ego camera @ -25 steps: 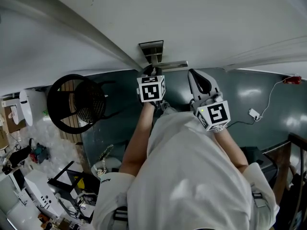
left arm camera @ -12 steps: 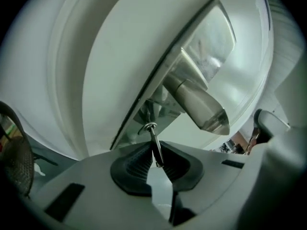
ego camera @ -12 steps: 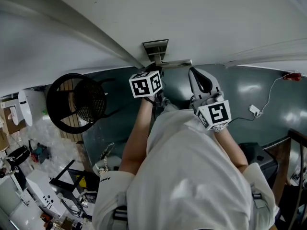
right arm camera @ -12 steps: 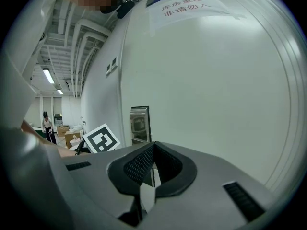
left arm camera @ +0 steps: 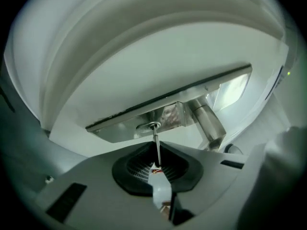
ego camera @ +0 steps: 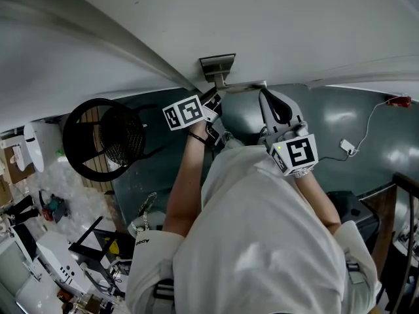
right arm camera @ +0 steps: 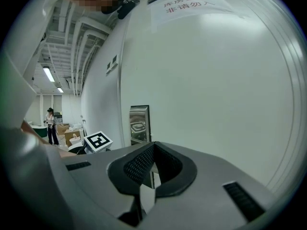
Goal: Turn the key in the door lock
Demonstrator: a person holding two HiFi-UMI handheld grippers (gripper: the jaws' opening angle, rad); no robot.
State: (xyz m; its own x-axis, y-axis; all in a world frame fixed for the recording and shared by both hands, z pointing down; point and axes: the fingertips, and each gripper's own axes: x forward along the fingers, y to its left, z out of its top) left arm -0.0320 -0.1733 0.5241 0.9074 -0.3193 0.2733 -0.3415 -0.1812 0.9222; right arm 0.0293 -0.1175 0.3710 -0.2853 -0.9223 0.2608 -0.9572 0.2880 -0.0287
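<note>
A white paper notice [right arm camera: 192,6] stuck high on the white door [right arm camera: 216,104] carries two lines of blue Chinese print: "库房重地" above "非请勿入". In the head view, small dark lettering [ego camera: 143,244] runs along the white sleeve at the person's left shoulder; it seems to begin "Adid", and the rest cannot be made out. The black-and-white square markers [ego camera: 183,112] [ego camera: 298,154] on the two cubes show coded patterns only, with no letters or numbers.
</note>
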